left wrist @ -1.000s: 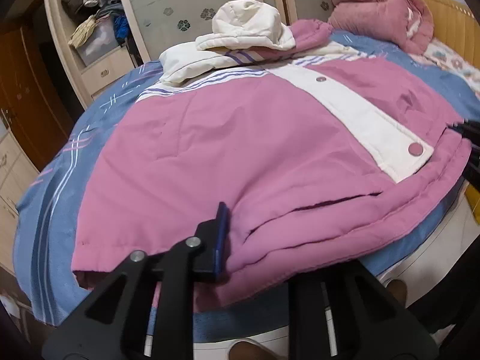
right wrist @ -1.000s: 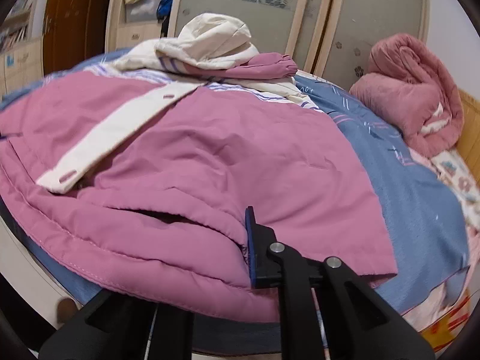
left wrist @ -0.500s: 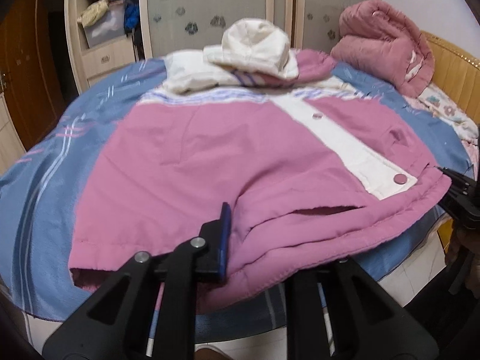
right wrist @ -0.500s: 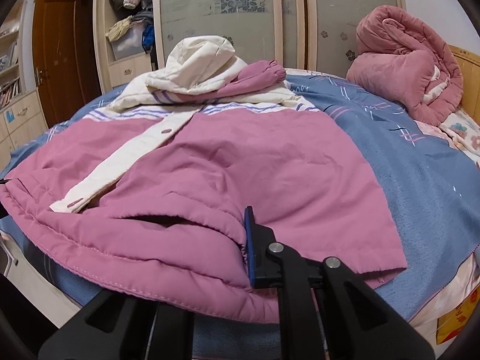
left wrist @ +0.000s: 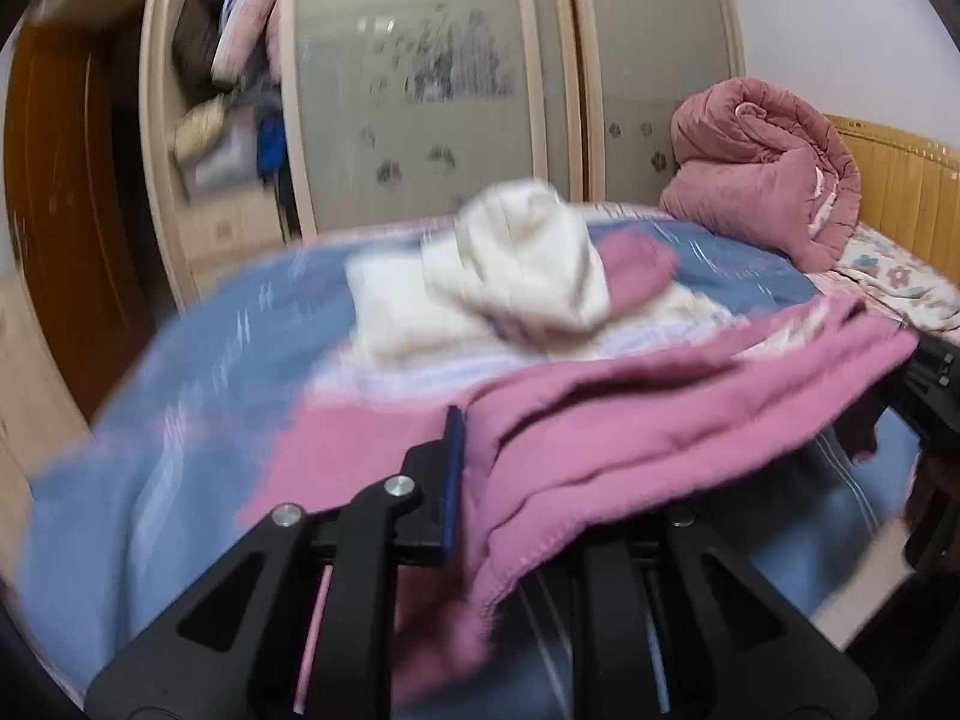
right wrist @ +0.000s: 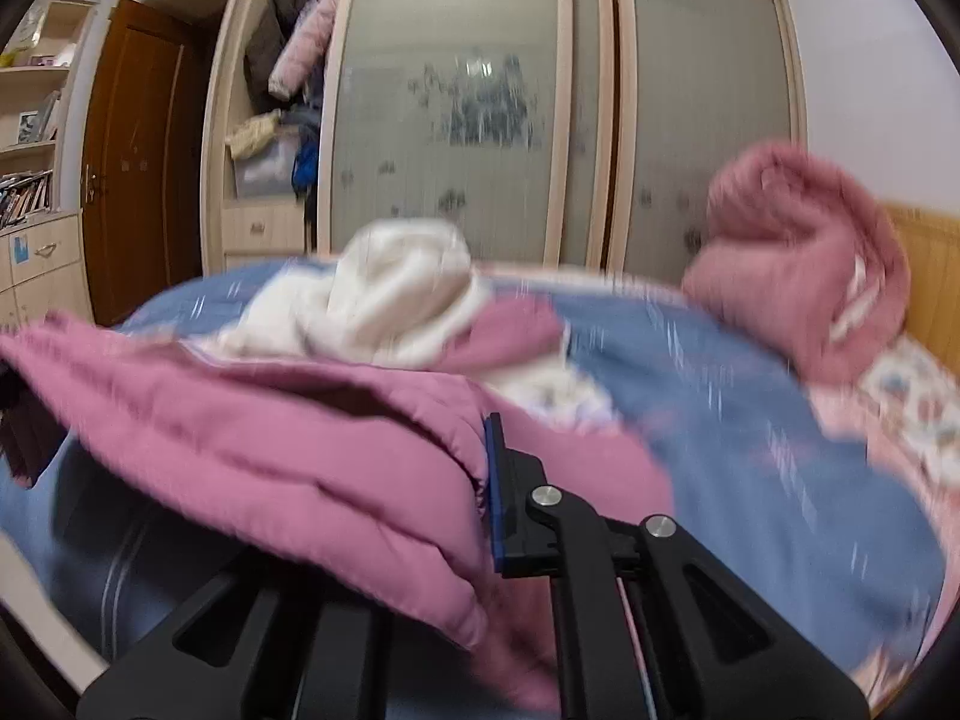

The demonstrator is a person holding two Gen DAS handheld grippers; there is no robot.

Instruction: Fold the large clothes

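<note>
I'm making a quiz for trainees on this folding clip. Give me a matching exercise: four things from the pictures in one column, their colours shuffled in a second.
Things:
1. jacket
2. hood
3. bedspread
4. headboard

Colours:
A. blue
B. tan wood
C. pink
D. cream

Pairs: 1-C, 2-D, 3-A, 4-B
</note>
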